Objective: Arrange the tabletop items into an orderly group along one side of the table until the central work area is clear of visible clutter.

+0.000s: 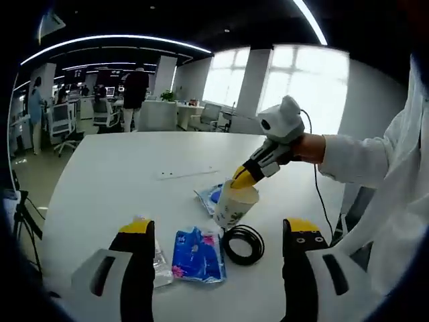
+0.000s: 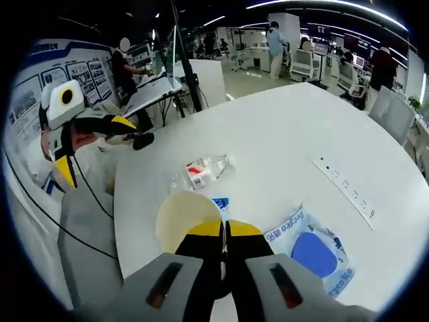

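We see the right gripper (image 1: 244, 178) with its jaws closed on the rim of the paper cup (image 1: 234, 204), which stands on the white table (image 1: 114, 181) beside the black cable coil (image 1: 243, 243). The left gripper (image 1: 218, 235) hangs wide open, holding nothing, over the blue tissue pack (image 1: 198, 254). The blue Oreo packet (image 2: 310, 253) lies just beside the cup, the clear wrapper (image 2: 202, 171) nearby.

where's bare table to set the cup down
Free: the wide far tabletop beyond the power strip, and the stretch left of the packets. Crowded: the near edge, where the cup, cable coil, blue packet, clear packet and blue pouch sit close together.
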A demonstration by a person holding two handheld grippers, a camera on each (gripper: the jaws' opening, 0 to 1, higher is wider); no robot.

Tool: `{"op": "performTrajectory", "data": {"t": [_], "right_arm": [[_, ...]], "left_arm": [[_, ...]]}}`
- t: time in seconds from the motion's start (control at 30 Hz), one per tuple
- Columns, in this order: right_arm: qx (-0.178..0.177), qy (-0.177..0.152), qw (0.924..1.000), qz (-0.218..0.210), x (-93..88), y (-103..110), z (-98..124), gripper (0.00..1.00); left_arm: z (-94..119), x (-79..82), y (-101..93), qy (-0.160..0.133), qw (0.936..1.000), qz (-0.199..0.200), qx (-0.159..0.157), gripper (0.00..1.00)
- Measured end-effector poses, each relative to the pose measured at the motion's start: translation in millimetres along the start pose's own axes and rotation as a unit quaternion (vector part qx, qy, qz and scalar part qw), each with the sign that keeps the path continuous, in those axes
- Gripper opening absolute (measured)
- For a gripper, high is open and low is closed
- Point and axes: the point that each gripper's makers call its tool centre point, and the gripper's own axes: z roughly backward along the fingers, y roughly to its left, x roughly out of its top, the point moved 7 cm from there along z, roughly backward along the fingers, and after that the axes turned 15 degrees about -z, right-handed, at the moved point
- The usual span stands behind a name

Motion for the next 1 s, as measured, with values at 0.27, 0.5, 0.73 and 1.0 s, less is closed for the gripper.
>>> {"op": "performTrajectory", "data": {"t": [0.27, 0.5, 0.73, 1.0], "right_arm": [[-0.02, -0.014, 0.9996, -0.013, 22.1, -23.4, -9.6, 0.0], [-0.031, -0.017, 0.9989, -0.032, 33.5, -43.6, -27.7, 0.0], [-0.036, -0.005, 0.9987, -0.035, 36.7, -56.0, -48.8, 0.0], [-0.047, 0.017, 0.9979, -0.042, 31.6, -73.0, -68.1, 0.0]], "left_arm": [[11.5, -17.0, 7.2, 0.007, 0.9998, 0.015, 0.012, 0.81], [19.3, -32.6, 14.5, 0.013, 0.9991, 0.033, 0.023, 0.81], [22.4, -45.3, 23.8, 0.023, 0.9981, 0.045, 0.036, 0.8], [20.5, -55.9, 27.9, 0.028, 0.9971, 0.056, 0.042, 0.79]]}}
